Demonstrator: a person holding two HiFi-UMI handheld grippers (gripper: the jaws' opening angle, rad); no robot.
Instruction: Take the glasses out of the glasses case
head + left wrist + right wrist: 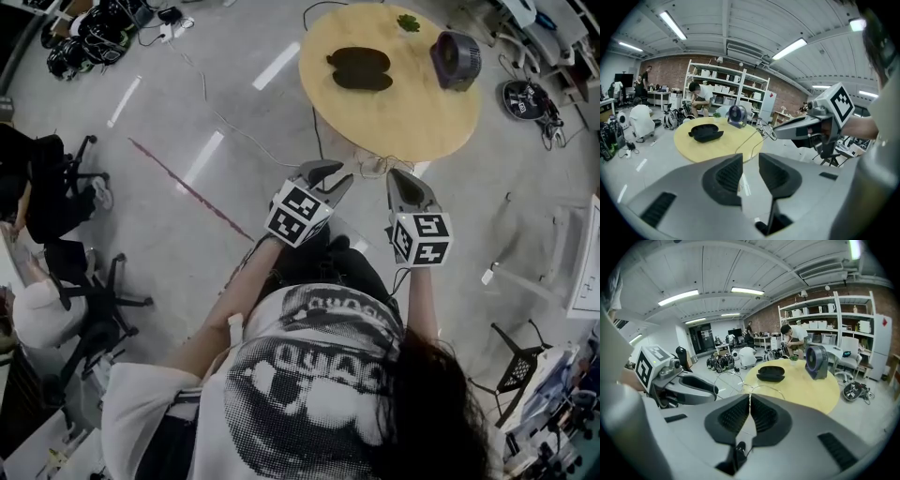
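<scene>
Head view: round yellow wood-look table (412,112) w/ black clamshell glasses case (360,68) lying open, dark lining showing. A ribbed purple-grey fan (457,59) & small green plant (409,22) stand near it. The thin wire-frame glasses (378,167) are out of the case, just off the table edge, at the tip of the right gripper (403,180). The left gripper (336,176) is just beside them.

Left gripper view: its ribbed black pads (725,176) stand apart w/ a clear gap. The glasses (765,130) hang at the right gripper's tip.

Right gripper view: jaws together, pinched on the glasses' thin wire (750,388) about where the two round rims meet. The case (770,373) sits open on the table behind.
</scene>
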